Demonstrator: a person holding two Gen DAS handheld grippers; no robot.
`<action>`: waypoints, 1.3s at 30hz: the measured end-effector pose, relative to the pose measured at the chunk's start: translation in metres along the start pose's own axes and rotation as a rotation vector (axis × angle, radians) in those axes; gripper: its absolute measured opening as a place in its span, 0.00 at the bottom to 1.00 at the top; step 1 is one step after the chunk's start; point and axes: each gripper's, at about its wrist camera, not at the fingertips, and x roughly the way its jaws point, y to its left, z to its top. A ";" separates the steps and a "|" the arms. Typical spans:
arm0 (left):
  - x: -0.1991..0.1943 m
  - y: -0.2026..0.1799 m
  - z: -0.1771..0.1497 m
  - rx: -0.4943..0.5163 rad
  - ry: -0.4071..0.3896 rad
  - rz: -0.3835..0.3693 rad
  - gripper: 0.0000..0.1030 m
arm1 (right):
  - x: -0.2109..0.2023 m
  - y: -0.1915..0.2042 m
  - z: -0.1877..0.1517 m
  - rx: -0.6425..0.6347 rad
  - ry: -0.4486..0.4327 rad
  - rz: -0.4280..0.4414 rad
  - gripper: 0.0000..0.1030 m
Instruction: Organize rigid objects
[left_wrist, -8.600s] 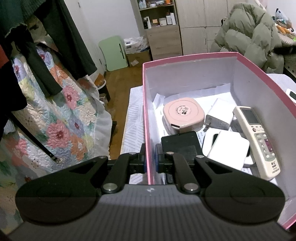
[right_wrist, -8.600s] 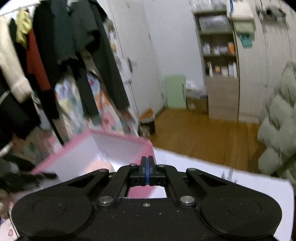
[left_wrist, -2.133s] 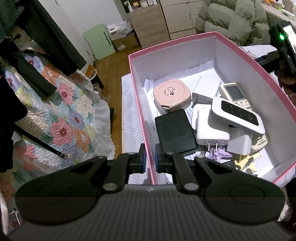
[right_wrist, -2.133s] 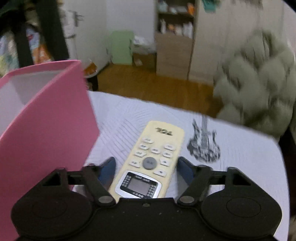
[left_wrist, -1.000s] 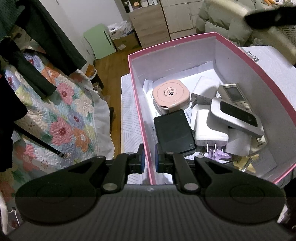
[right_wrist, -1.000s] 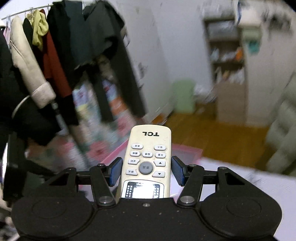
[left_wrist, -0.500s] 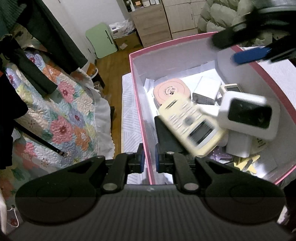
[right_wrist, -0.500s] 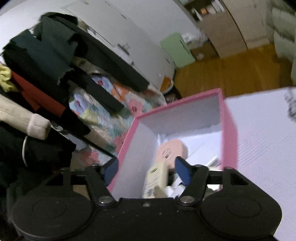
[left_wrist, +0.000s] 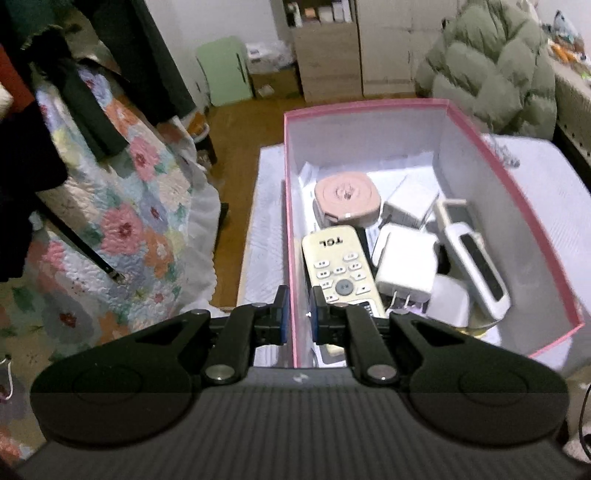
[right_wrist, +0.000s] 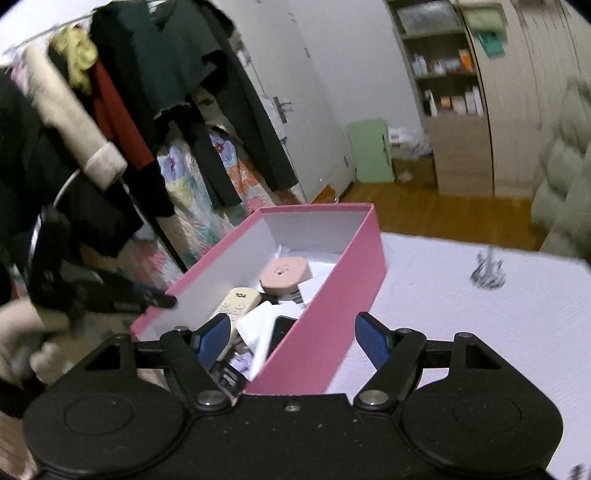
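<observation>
My left gripper (left_wrist: 297, 314) is shut on the left wall of the pink box (left_wrist: 369, 105). Inside the box a cream TCL remote (left_wrist: 340, 269) lies face up at the front left, beside a white plug adapter (left_wrist: 404, 266), a white and grey remote (left_wrist: 476, 266) and a round pink case (left_wrist: 347, 197). In the right wrist view my right gripper (right_wrist: 291, 338) hovers over the near end of the pink box (right_wrist: 332, 314). Its jaws are opening, and the pads touch nothing. The cream remote (right_wrist: 238, 301) and pink case (right_wrist: 284, 275) show inside.
The box stands on a white table cover (right_wrist: 480, 332) with a guitar print (right_wrist: 487, 273). A floral quilt (left_wrist: 122, 221) and hanging clothes (right_wrist: 166, 92) lie to the left. A green puffer jacket (left_wrist: 491, 70) and a shelf cabinet (left_wrist: 325, 48) stand beyond.
The cream remote left my right gripper and dropped into the box, settling at the front left. The right gripper opened wider and pulled back from over the box. The left kept its grip.
</observation>
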 end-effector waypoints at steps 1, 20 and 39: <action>-0.008 -0.001 -0.001 -0.009 -0.014 0.000 0.09 | -0.005 0.003 0.002 -0.022 -0.006 -0.016 0.76; -0.110 -0.107 -0.030 -0.071 -0.219 -0.117 0.48 | -0.080 0.009 -0.002 0.024 -0.036 -0.174 0.87; -0.126 -0.144 -0.071 -0.118 -0.193 0.013 0.96 | -0.129 0.030 -0.040 0.016 -0.076 -0.458 0.95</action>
